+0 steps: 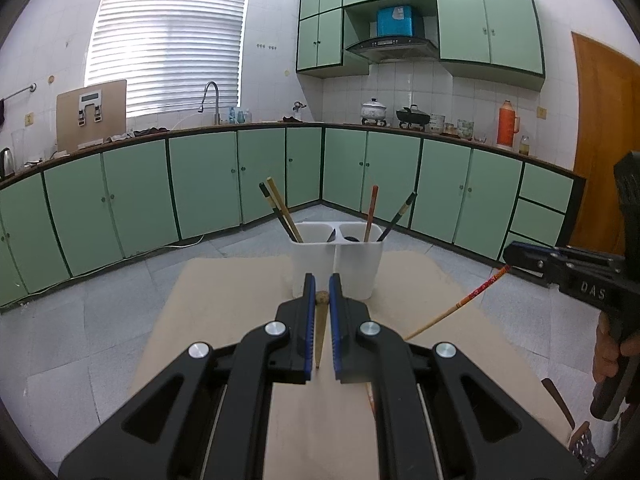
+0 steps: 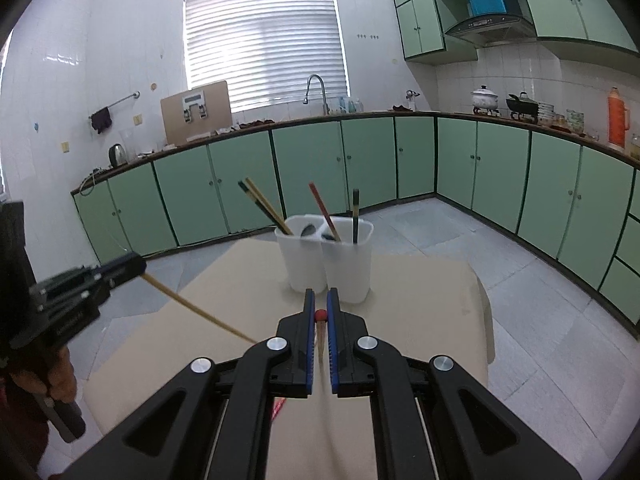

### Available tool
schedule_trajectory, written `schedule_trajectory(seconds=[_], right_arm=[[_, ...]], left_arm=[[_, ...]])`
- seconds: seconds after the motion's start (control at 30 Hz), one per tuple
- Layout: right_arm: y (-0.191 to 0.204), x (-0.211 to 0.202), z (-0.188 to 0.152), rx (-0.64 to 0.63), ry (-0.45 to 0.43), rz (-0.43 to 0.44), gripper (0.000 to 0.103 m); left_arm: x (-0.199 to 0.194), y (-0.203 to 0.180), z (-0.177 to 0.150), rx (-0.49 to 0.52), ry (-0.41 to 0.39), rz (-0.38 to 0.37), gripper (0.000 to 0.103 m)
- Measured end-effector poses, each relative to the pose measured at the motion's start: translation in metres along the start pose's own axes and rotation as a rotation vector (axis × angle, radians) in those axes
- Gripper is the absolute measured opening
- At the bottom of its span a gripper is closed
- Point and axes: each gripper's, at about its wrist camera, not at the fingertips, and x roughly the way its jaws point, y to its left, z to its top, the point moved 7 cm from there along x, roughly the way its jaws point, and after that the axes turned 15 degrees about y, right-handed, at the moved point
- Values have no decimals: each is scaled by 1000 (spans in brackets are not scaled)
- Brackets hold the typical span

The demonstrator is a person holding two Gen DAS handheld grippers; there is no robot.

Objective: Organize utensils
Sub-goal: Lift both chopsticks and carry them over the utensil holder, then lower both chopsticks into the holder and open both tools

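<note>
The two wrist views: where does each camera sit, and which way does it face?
Left wrist: behind the left gripper, shut on a plain wooden chopstick, facing the white two-compartment plastic holder; right gripper at right.
Right wrist: behind the right gripper, shut on a red-tipped chopstick, facing the holder.
Both show the beige table.

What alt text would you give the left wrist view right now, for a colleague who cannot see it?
The left gripper holds a plain wooden chopstick, jaws closed on it, in front of a white two-compartment utensil holder on a beige table. At right, the right gripper holds a red-patterned chopstick. Green kitchen cabinets fill the background.
</note>
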Motion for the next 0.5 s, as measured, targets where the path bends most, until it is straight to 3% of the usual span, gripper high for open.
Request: schedule_trajectory(seconds=[0.5], right_arm=[[5,16,47,-39,2,19,6]], left_arm=[[16,2,41,1,-19,-20,6]])
